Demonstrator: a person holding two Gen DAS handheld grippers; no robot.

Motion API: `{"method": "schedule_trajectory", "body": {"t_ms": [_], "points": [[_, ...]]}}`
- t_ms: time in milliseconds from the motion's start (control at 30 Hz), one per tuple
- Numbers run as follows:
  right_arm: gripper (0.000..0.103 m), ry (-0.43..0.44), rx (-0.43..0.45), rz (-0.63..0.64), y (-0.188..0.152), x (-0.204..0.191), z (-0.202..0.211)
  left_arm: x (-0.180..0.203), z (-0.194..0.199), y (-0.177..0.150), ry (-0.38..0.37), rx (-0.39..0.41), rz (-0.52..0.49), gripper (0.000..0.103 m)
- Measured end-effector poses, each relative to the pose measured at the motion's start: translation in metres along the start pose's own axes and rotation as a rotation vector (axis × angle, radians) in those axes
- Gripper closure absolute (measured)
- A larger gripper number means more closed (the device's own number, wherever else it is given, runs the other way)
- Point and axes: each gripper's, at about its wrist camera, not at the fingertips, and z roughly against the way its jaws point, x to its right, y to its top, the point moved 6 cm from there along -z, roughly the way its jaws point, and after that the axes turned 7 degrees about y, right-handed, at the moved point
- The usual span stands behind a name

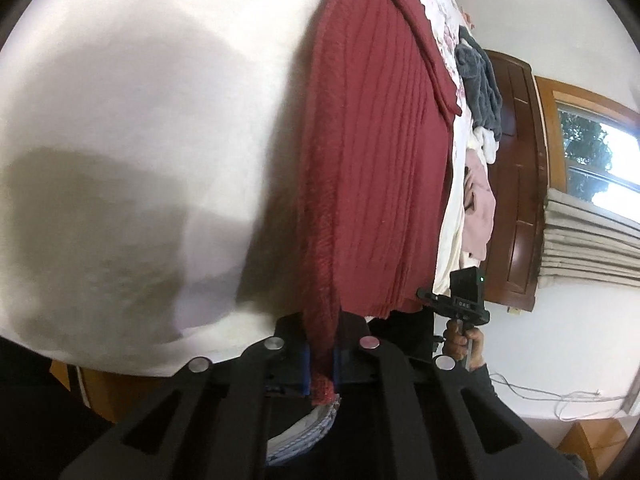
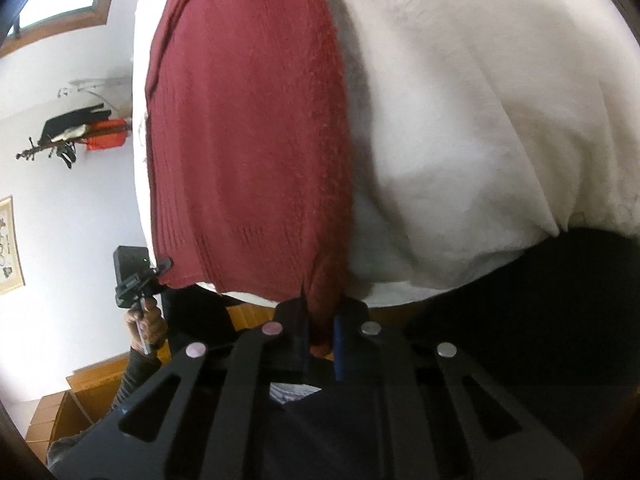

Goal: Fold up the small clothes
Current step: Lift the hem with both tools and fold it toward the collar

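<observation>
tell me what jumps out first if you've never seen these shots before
The dark red knit garment dominates both views, spread on a white sheet with its near edge pinched in both grippers: left gripper, right gripper. In the left wrist view, a pile of grey, white and pink clothes lies beyond it, with a dark wooden door behind.

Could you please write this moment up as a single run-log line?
step: fold in progress | left gripper: shut on red knit garment | right gripper: shut on red knit garment | surface: white sheet | pile: unfolded clothes
</observation>
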Motion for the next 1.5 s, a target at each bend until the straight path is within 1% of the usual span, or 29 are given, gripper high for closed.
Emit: {"method": "schedule_trajectory", "body": {"t_ms": [67, 167, 300, 400, 633, 833, 1000, 1167, 1233, 1300, 1367, 1433, 1500], "points": [[0.098, 0.020, 0.018, 0.005, -0.001, -0.001, 0.004, 0.001, 0.004, 0.000, -0.009, 0.017, 0.008, 0.097], [0.098, 0.074, 0.066, 0.016, -0.001, -0.009, 0.014, 0.009, 0.017, -0.002, -0.054, 0.055, 0.011, 0.097], [0.098, 0.153, 0.137, 0.037, -0.001, -0.030, 0.033, 0.025, 0.036, -0.006, -0.116, 0.105, 0.001, 0.098], [0.098, 0.191, 0.177, 0.054, 0.000, -0.046, 0.040, 0.037, 0.048, -0.005, -0.156, 0.134, 0.000, 0.098], [0.098, 0.241, 0.230, 0.098, 0.013, -0.078, 0.051, 0.072, 0.070, 0.008, -0.223, 0.178, -0.034, 0.098], [0.098, 0.260, 0.270, 0.137, 0.040, -0.100, 0.073, 0.098, 0.091, 0.028, -0.273, 0.217, -0.052, 0.098], [0.098, 0.268, 0.303, 0.160, 0.072, -0.117, 0.092, 0.114, 0.104, 0.057, -0.313, 0.244, -0.037, 0.098], [0.098, 0.278, 0.338, 0.152, 0.110, -0.133, 0.102, 0.124, 0.115, 0.099, -0.347, 0.265, 0.007, 0.098], [0.098, 0.275, 0.348, 0.147, 0.133, -0.140, 0.105, 0.126, 0.116, 0.116, -0.357, 0.269, 0.031, 0.098], [0.098, 0.269, 0.358, 0.137, 0.156, -0.143, 0.105, 0.124, 0.117, 0.141, -0.366, 0.273, 0.074, 0.098], [0.098, 0.263, 0.360, 0.127, 0.175, -0.144, 0.103, 0.120, 0.114, 0.166, -0.364, 0.273, 0.114, 0.098], [0.098, 0.245, 0.361, 0.110, 0.198, -0.143, 0.100, 0.117, 0.108, 0.188, -0.345, 0.267, 0.137, 0.098], [0.098, 0.223, 0.355, 0.094, 0.219, -0.139, 0.095, 0.113, 0.099, 0.216, -0.311, 0.257, 0.161, 0.098]]}}
